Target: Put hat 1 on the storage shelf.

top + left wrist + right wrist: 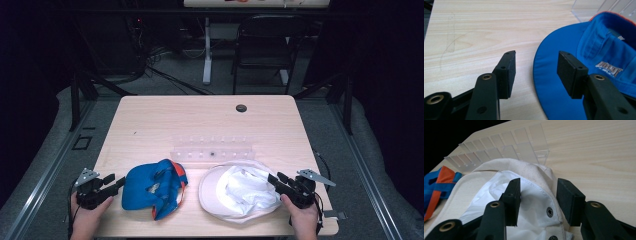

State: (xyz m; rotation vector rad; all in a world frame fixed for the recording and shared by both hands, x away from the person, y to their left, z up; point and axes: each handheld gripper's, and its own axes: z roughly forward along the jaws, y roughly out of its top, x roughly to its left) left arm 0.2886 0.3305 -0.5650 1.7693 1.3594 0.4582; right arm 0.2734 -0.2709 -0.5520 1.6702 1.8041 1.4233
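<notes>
A blue cap with orange trim lies upside down at the front left of the table. My left gripper is just to its left, held in a hand. In the left gripper view that gripper is open, and the edge of the blue cap's brim curves between the jaws with no pad touching it. A cream hat with white lining lies upside down at the front right. My right gripper is at its right rim. In the right gripper view the open gripper straddles the hat's rim without pressing it.
A clear plastic divided rack lies flat just behind the two hats, also seen as the rack in the right gripper view. A dark round hole marks the table's far side. A black chair stands beyond the table.
</notes>
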